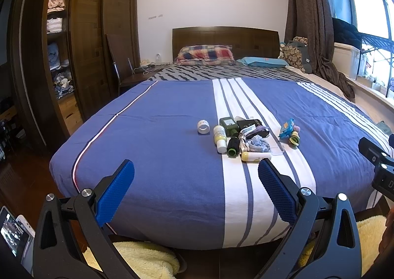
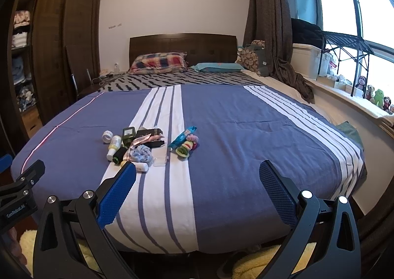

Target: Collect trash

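On the blue-and-white striped bed (image 1: 172, 155), a heap of trash (image 1: 236, 136) lay on the white band, with a blue wrapper (image 2: 182, 139) just beside it. Both the left gripper (image 1: 195, 168) and right gripper (image 2: 197, 170) hovered short of it, jaws spread wide, grasping nothing.

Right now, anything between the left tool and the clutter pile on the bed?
Nothing but bare bedspread. In the left wrist view, the open left tool hangs short of the clutter pile, and only blue and white striped cover fills that stretch.
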`<state>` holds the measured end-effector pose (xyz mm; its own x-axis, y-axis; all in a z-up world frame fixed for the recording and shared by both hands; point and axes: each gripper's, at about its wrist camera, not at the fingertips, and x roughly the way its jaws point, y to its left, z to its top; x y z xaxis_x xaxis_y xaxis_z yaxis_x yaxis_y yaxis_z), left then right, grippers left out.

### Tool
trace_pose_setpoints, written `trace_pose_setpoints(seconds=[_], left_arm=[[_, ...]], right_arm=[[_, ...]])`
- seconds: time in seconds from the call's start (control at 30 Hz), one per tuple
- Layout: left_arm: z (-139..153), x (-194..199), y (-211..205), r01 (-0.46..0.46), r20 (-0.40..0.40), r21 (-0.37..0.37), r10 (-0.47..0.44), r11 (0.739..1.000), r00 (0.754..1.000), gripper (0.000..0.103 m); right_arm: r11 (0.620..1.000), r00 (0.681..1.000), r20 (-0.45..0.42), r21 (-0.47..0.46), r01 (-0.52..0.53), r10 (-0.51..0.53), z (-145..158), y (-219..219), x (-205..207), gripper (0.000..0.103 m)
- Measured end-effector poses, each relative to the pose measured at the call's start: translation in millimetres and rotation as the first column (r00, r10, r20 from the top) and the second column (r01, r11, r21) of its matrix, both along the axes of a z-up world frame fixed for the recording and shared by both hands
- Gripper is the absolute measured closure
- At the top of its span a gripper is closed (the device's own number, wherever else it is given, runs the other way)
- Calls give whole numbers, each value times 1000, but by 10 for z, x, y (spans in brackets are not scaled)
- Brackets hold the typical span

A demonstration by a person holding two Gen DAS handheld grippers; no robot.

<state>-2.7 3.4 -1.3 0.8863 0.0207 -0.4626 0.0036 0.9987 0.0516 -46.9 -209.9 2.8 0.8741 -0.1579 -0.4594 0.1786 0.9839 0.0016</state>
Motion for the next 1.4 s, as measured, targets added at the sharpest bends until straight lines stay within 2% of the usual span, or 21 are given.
trace_pose_setpoints(seconds=[1.4], left_arm=[[36, -20, 13, 2, 3, 5, -2, 1000, 1000, 8]], right_arm=[[1000, 1000, 6, -10, -21, 21, 62, 51, -30, 3]])
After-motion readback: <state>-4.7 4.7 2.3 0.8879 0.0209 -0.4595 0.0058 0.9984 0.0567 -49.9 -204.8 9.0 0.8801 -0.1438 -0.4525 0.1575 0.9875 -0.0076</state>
